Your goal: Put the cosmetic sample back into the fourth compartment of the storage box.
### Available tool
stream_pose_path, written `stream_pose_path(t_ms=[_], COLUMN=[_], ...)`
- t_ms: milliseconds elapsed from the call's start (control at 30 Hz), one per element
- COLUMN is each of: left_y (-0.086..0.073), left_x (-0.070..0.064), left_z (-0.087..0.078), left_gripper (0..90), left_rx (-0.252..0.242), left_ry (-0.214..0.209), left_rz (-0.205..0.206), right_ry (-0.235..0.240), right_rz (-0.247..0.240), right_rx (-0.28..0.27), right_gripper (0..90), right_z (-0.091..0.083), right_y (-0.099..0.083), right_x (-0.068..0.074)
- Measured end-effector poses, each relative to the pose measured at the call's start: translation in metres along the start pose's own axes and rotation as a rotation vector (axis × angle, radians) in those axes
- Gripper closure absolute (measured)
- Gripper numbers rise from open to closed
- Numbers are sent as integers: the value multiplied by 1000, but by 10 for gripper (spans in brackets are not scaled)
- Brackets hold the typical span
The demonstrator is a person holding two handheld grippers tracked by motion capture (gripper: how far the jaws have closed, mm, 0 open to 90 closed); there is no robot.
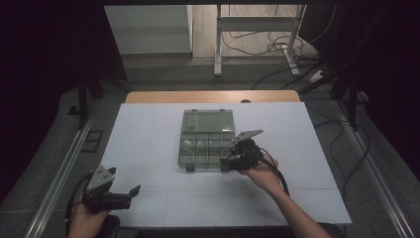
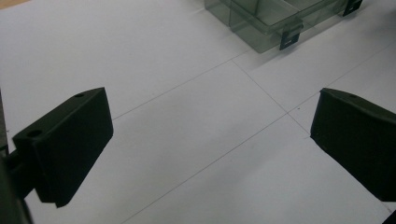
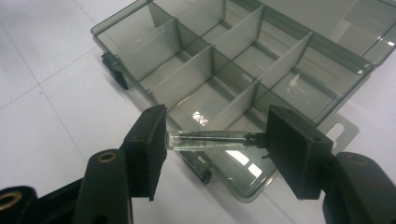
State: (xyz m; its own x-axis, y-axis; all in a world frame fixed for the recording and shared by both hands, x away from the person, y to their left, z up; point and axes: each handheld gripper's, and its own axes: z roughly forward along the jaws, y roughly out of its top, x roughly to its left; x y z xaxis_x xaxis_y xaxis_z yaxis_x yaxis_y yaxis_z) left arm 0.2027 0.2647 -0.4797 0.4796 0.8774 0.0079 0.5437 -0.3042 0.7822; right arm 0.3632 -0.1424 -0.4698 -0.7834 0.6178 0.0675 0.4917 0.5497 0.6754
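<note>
A smoky clear compartment box (image 1: pixel 205 139) lies open in the middle of the white table, its lid (image 1: pixel 208 120) folded back on the far side. My right gripper (image 1: pixel 229 161) hovers at the box's near right corner, shut endwise on a small clear glass vial (image 3: pixel 212 139) held between its jaws above the box (image 3: pixel 243 60). My left gripper (image 1: pixel 132 191) rests low at the near left of the table, open, with bare table between its fingers (image 2: pixel 65 144). The box's near corner (image 2: pixel 266 25) lies far ahead of it.
The white table top (image 1: pixel 148 134) has a wooden strip along its far edge. Beyond it stand a desk frame and loose cables (image 1: pixel 277 44) on the floor. Metal rails (image 1: pixel 59 173) run along both sides of the table.
</note>
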Motion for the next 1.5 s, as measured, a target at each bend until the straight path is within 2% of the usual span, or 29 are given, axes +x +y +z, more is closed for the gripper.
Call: stream_pose_path(t_ms=[900, 1500], left_y=[1, 2], left_x=[0, 0], left_z=[2, 2], left_gripper=[0, 0], left_rx=[5, 6], left_ry=[-4, -6], left_rz=[8, 6], right_ry=[-60, -92], right_rz=[35, 34], right_rx=[3, 9], right_gripper=[394, 394], right_z=[16, 39], right_y=[16, 33], right_x=[-30, -47])
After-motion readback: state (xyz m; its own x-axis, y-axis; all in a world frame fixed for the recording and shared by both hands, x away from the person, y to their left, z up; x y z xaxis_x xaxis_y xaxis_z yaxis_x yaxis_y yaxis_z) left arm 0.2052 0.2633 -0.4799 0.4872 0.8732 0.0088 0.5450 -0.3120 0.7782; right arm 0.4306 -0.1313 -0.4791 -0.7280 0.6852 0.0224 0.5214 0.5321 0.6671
